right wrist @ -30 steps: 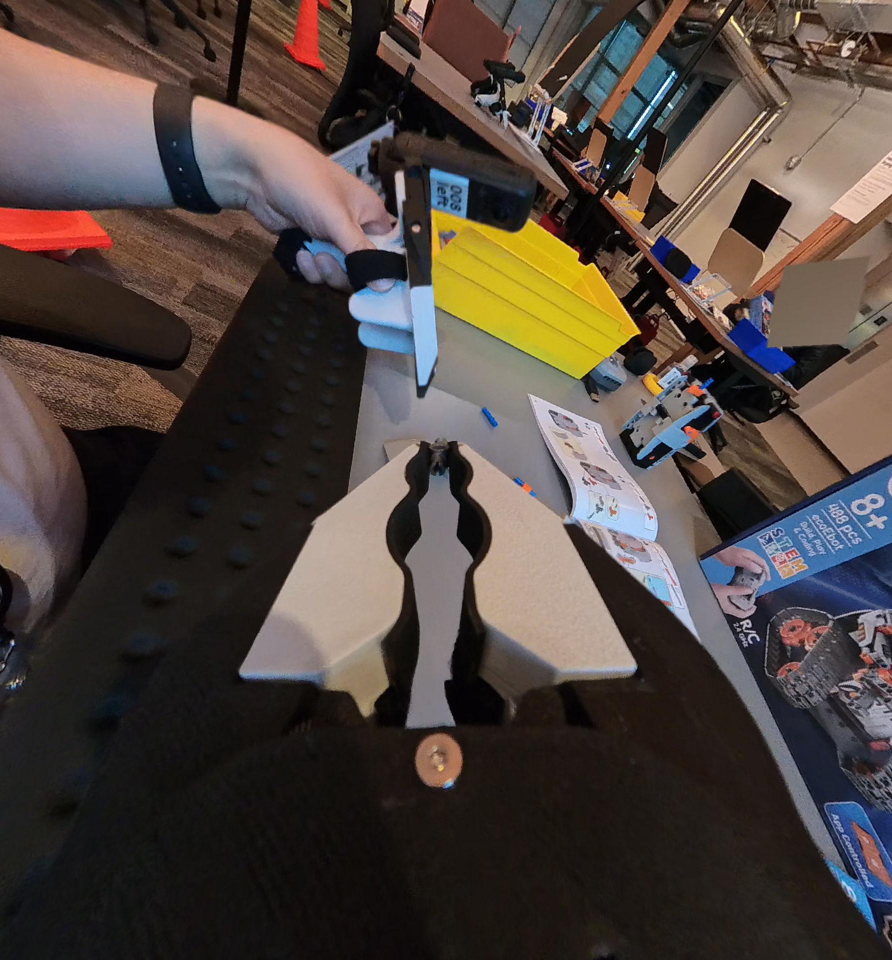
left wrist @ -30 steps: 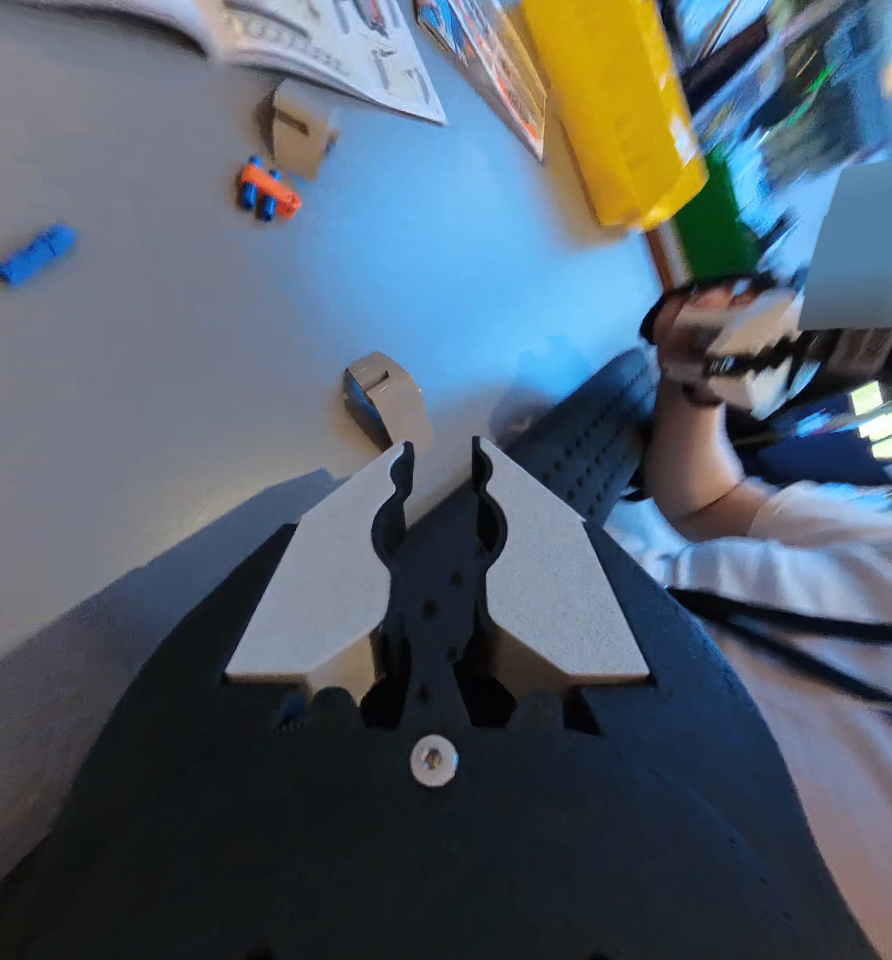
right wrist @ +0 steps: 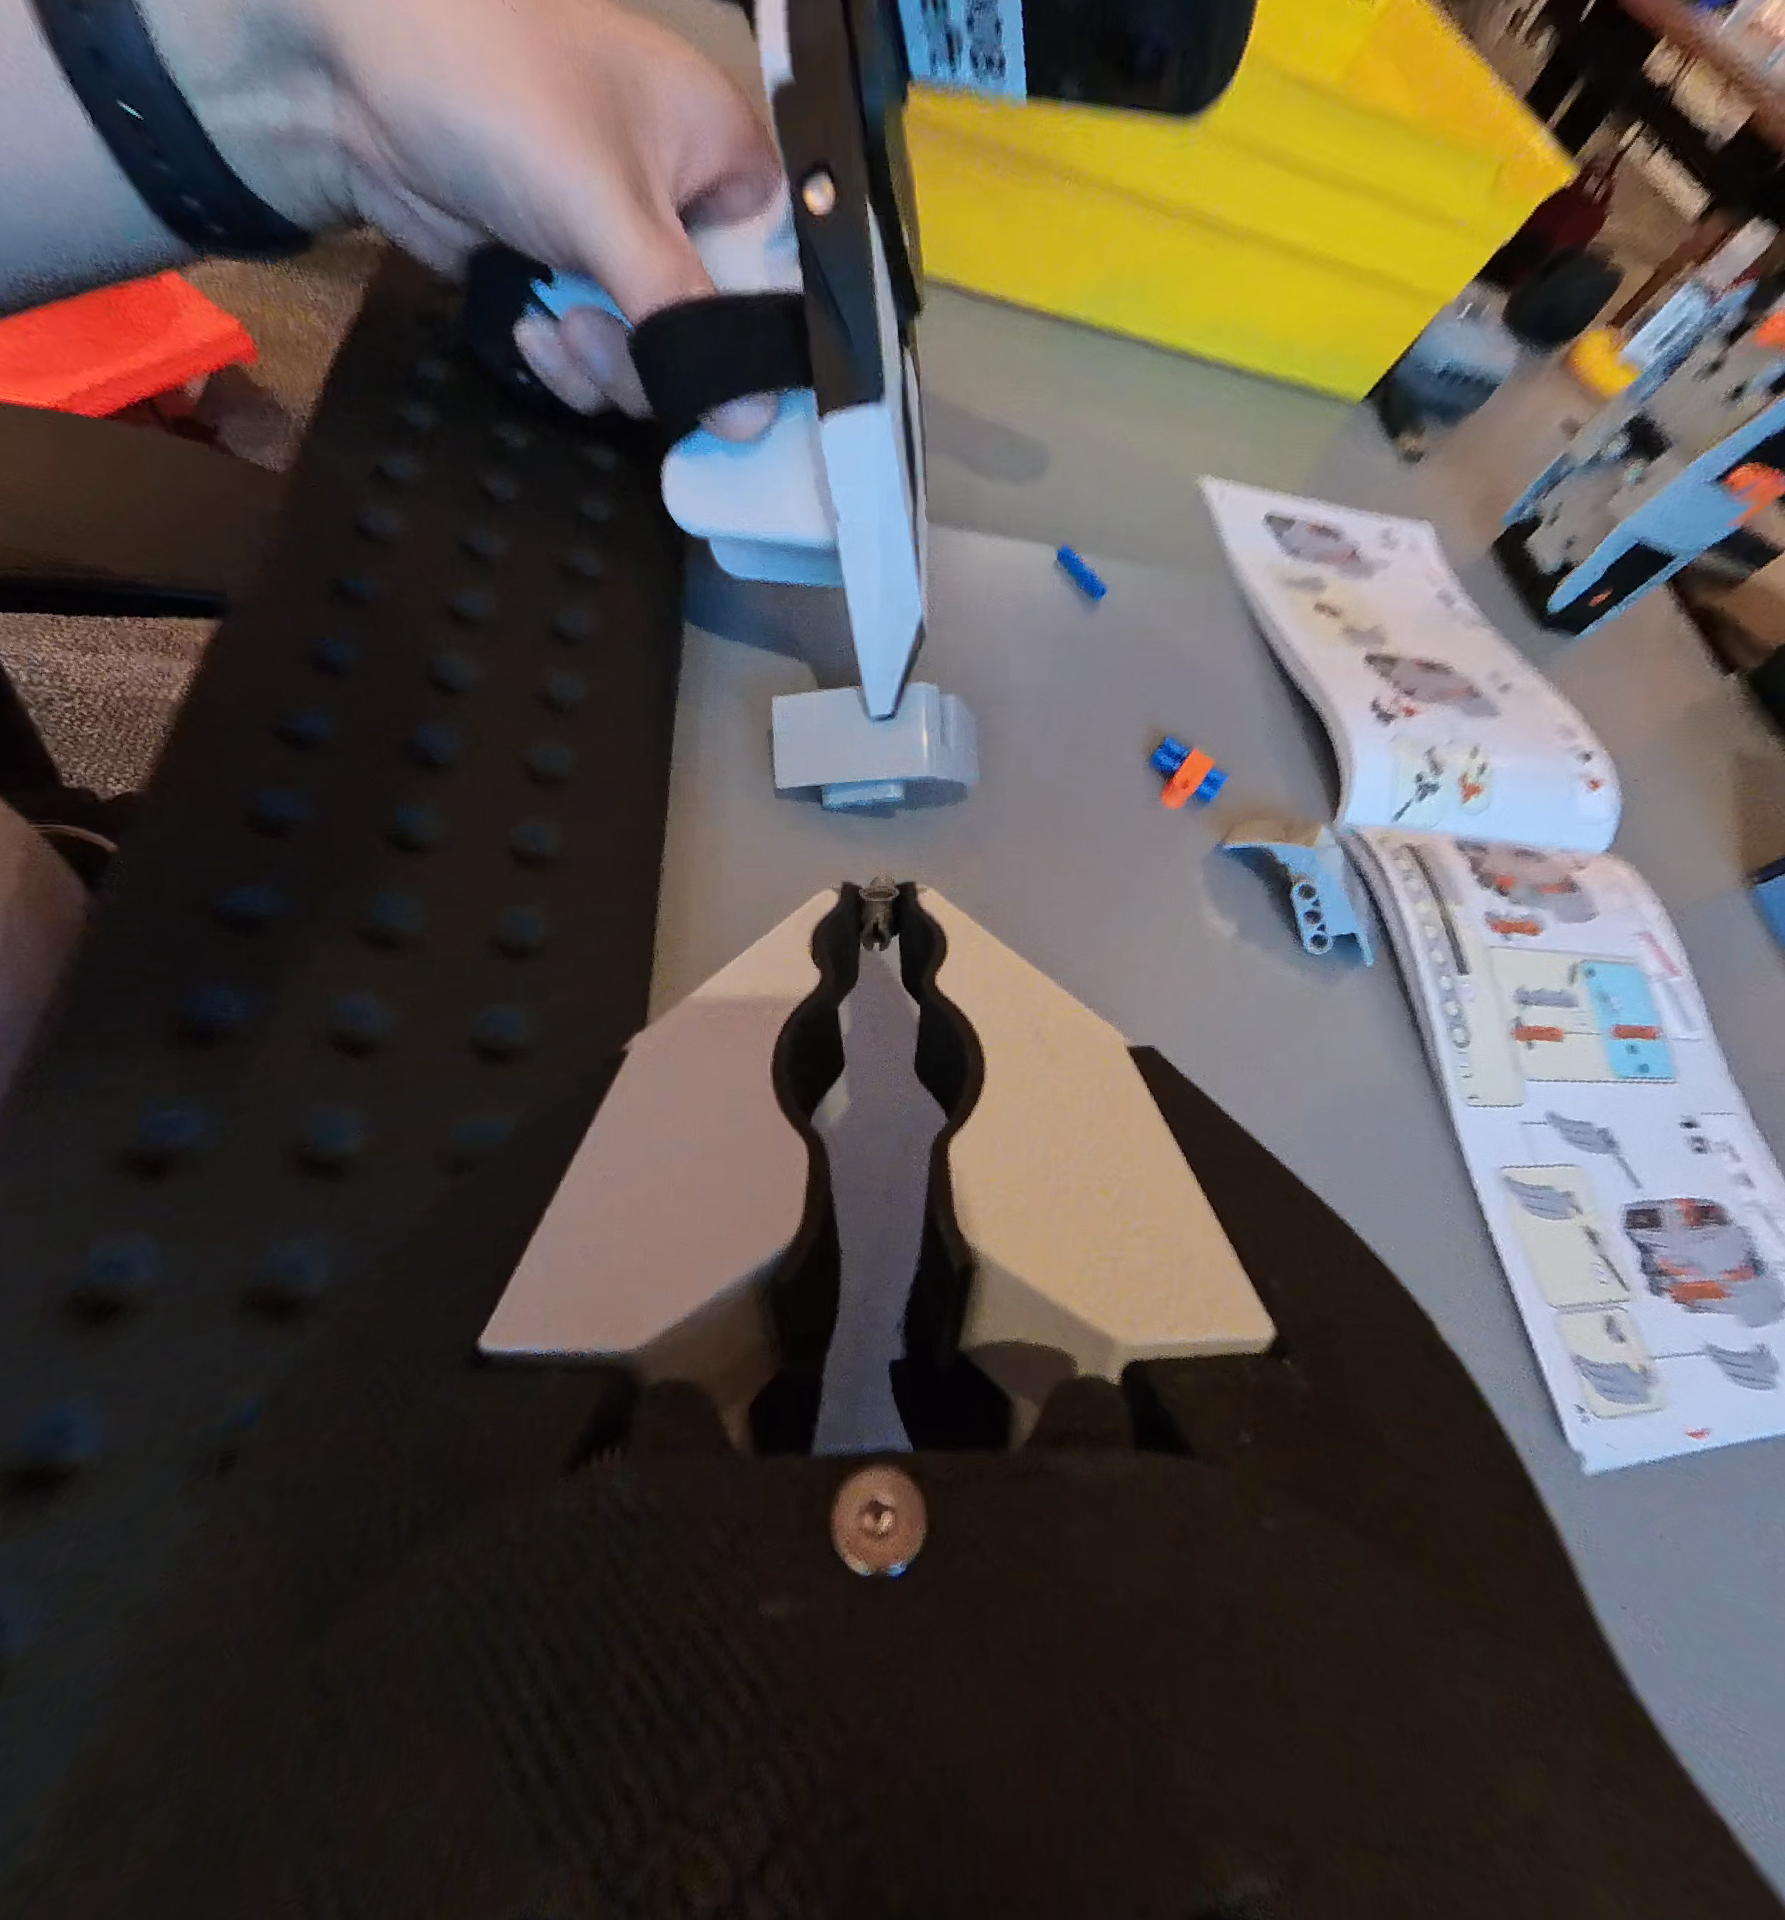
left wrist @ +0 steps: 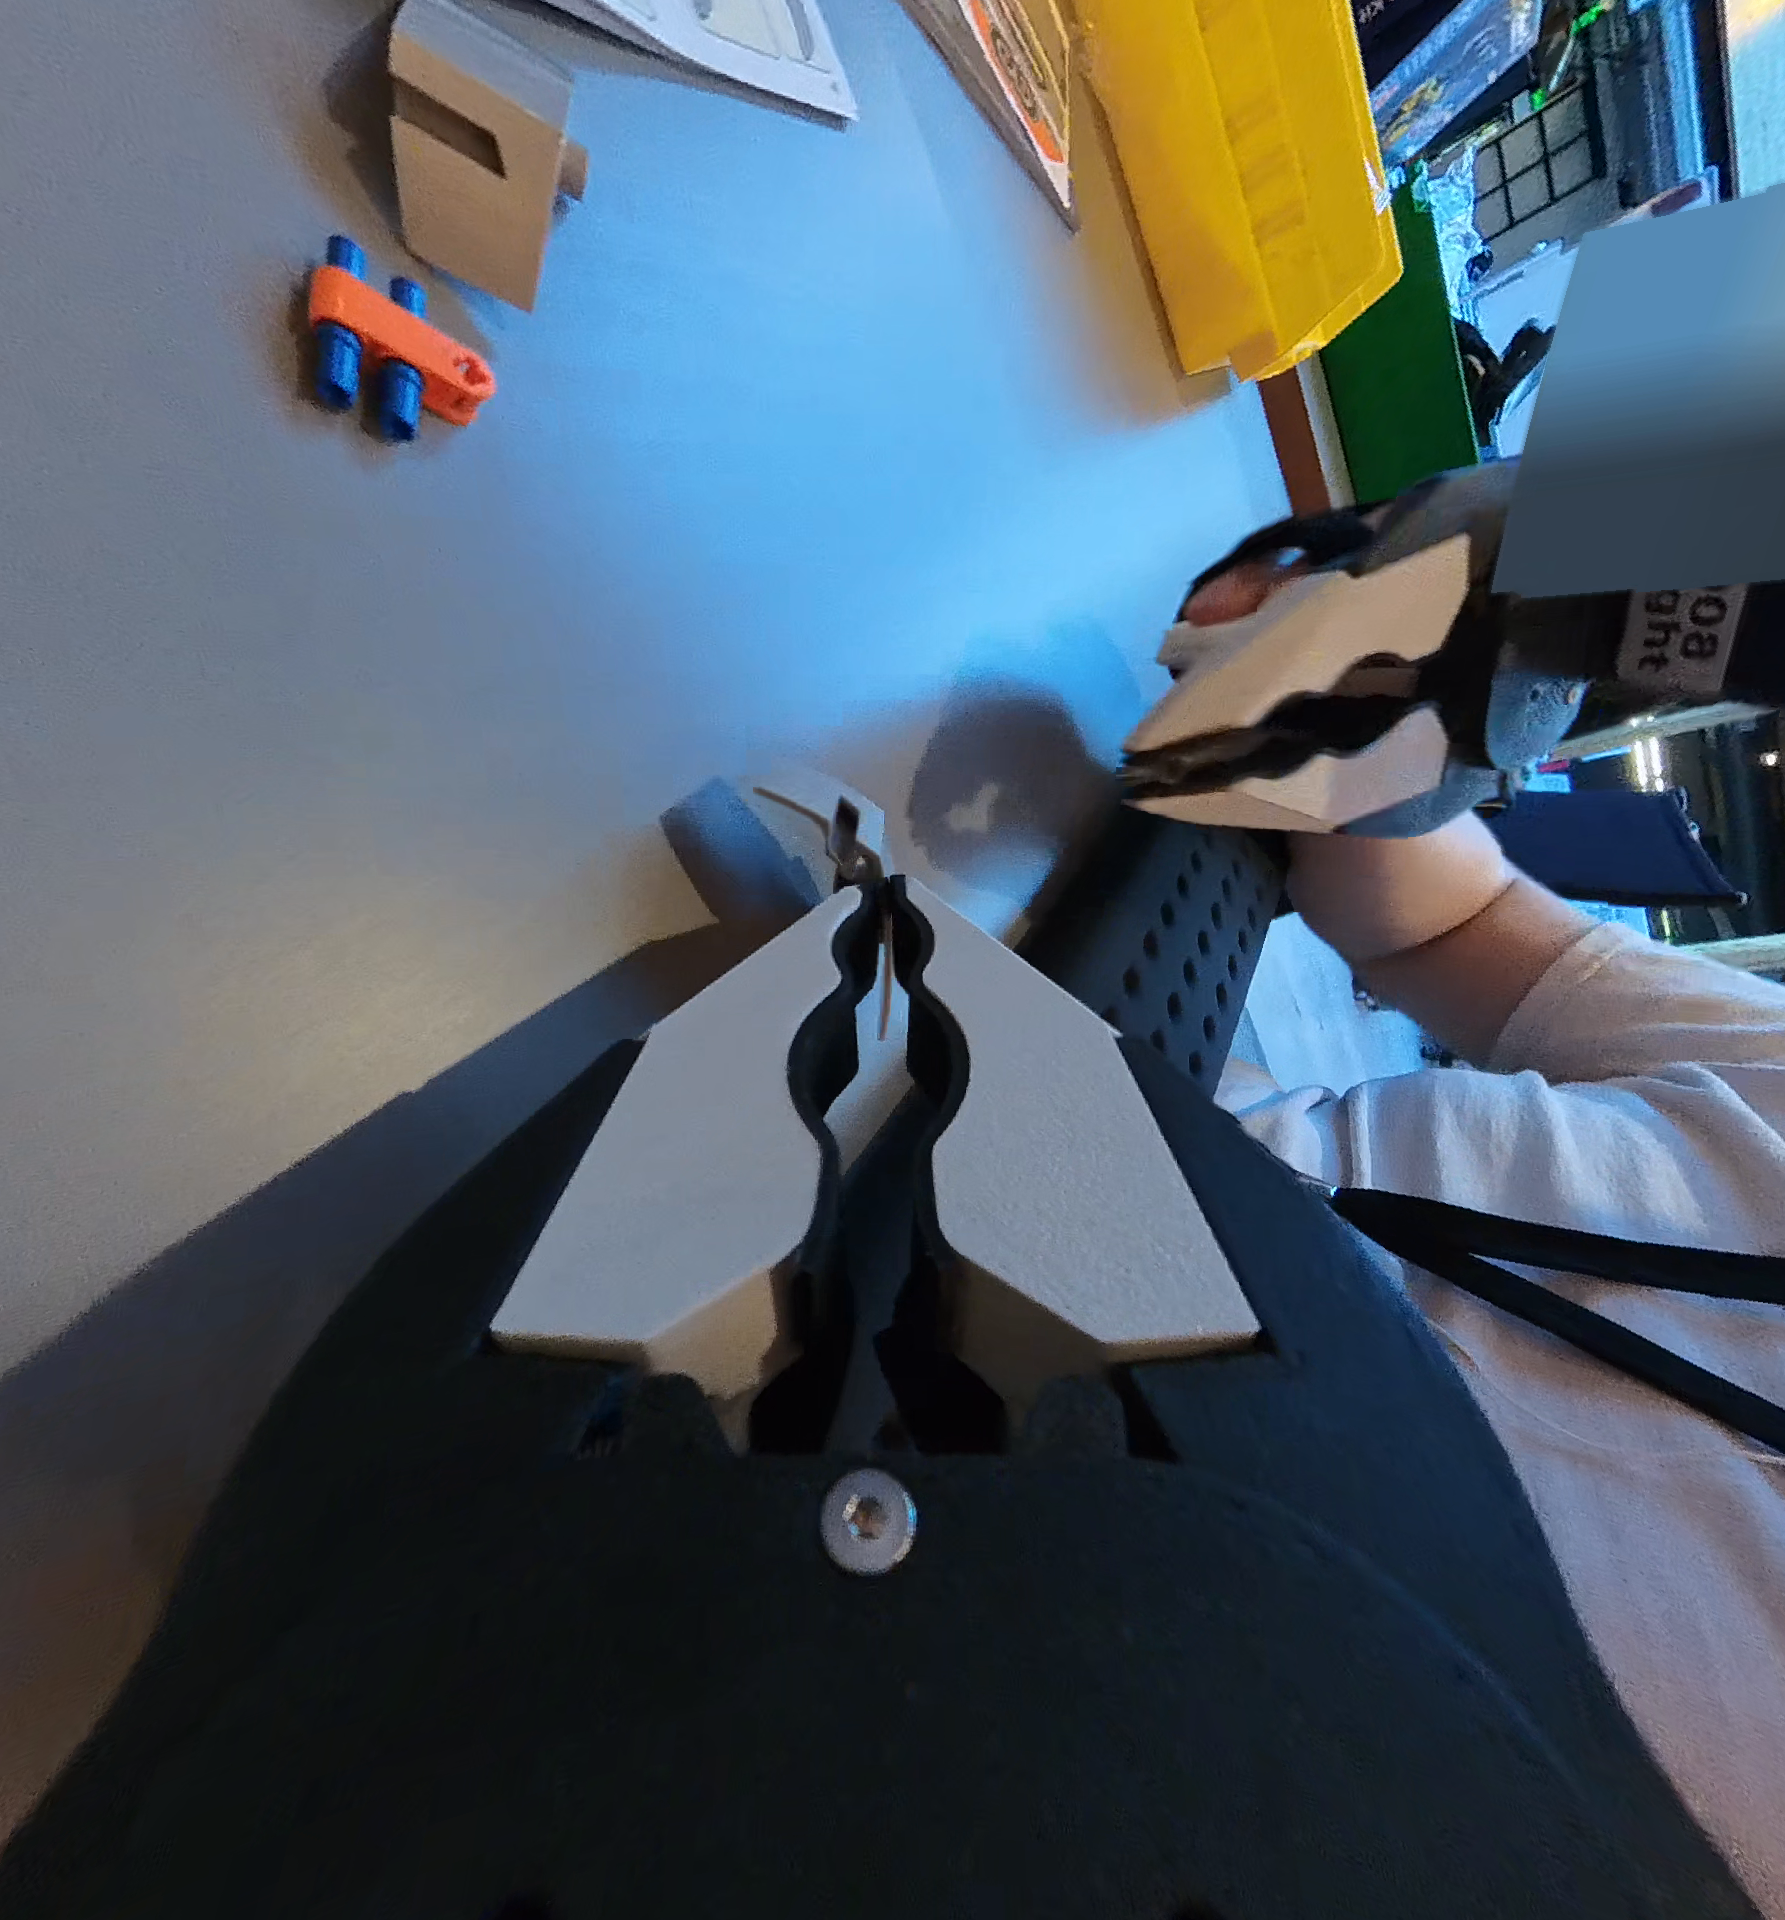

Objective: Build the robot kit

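Left gripper (right wrist: pixel 893 707) clamping grey panel (right wrist: pixel 867 753), right gripper (right wrist: pixel 875 909) pinching maybe 1 small pin (right wrist: pixel 875 916)

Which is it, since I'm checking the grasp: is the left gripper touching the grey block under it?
Touching. The right wrist view shows the left gripper planted tip-first on the grey block, with no gap between them.

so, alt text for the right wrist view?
The right tool pinches a small grey pin above a grey table; ahead, the left tool grips a grey curved part, beside an open booklet.
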Tool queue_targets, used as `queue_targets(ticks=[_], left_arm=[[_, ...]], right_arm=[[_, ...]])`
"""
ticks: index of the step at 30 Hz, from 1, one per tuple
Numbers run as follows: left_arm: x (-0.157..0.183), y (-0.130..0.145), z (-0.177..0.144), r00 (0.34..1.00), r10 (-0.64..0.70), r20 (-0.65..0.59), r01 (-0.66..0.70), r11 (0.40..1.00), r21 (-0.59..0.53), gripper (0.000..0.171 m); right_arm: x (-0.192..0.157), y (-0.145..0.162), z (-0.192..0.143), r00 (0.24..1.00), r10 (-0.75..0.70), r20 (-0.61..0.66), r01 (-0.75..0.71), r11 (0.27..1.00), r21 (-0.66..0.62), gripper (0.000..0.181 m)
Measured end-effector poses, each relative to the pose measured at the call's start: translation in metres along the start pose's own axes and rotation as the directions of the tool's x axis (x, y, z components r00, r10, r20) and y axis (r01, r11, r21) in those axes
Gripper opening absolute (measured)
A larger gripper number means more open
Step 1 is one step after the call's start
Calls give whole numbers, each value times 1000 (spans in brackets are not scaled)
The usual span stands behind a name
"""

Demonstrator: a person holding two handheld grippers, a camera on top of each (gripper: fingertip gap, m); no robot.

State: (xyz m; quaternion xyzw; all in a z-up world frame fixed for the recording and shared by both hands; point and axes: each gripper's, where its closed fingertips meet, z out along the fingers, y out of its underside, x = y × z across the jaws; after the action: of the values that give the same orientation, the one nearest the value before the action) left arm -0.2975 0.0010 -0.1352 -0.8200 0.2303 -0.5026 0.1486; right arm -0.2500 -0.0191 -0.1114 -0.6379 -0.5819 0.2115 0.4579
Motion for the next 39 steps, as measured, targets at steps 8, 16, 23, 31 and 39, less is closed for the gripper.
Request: queue_targets(ticks=[8,16,23,31,39], left_arm=[[3,3,3,997,66,42,-66,998,-13,0],[9,7,13,997,72,32,-71,997,-34,2],[13,11,17,1000,-9,-11,8,999,-48,6],[10,11,13,996,-18,88,21,999,-32,6],[6,16,7,984,-32,174,35,999,-9,3]], right_arm=[[8,11,48,998,50,28,-46,989,-139,6],[0,15,52,998,50,23,-45,984,-175,6],[-4,18,52,1000,22,-2,-22,979,-200,6],[-8,16,51,1000,27,-5,-27,982,-189,6],[-10,12,51,999,49,-5,-49,984,-172,6]])
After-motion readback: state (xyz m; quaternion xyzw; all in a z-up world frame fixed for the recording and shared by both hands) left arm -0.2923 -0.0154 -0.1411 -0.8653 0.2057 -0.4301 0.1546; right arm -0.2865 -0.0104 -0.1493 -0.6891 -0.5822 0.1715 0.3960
